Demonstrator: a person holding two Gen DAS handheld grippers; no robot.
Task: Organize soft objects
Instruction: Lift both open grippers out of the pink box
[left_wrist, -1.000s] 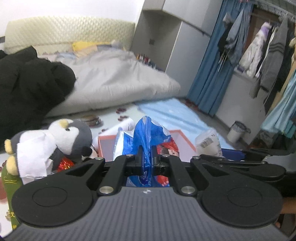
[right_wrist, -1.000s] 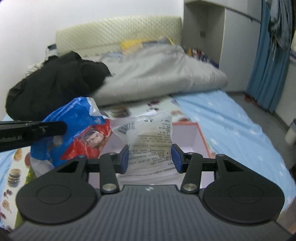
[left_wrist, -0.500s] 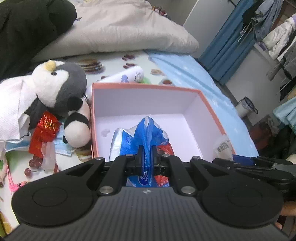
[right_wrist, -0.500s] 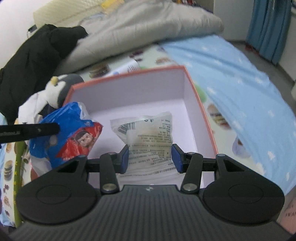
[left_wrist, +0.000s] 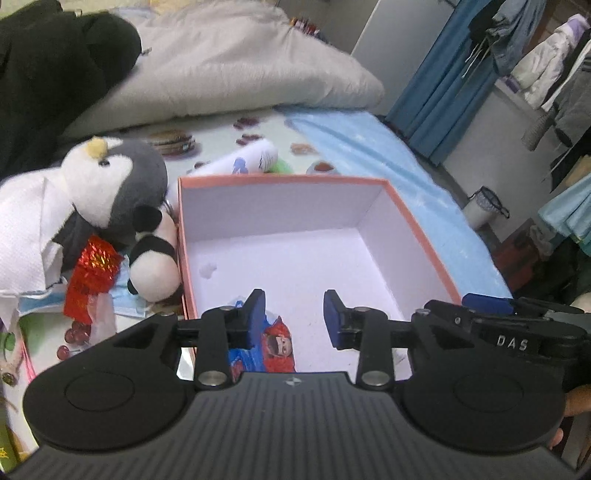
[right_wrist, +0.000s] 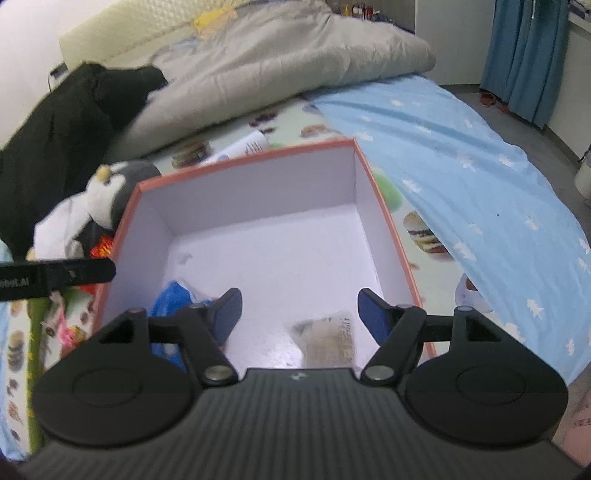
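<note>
- One box (left_wrist: 406, 218), orange outside and white inside, stands open on the bed (right_wrist: 461, 155); both grippers hang over its near edge.
- Two soft packets lie on the box floor at its near end: one blue-and-red bag (left_wrist: 275, 345) toward the left wall, one pale printed packet (right_wrist: 330, 338) toward the right.
- One left gripper (left_wrist: 294, 317): its jaws have just been opening and now stand apart. The blue-and-red bag lies below them on the box floor, partly behind the left finger; no pad presses on it.
- One right gripper (right_wrist: 300, 312): its jaws have just been opening too and are spread wide. The pale printed packet lies beneath the gap, touched by neither finger.
- One penguin plush (left_wrist: 118, 192) leans beside the box's left wall, outside it, with one small black-and-white plush (left_wrist: 153, 266) against that wall just in front of it.
- One white cloth (left_wrist: 26, 236) and one shiny red wrapper (left_wrist: 92, 277) lie left of the penguin plush.
- One white tube (left_wrist: 240, 162) lies on the bed just behind the box's far left corner.
- One grey quilt (left_wrist: 236, 62) and one black garment (left_wrist: 51, 74) are heaped at the far end of the bed.
</note>
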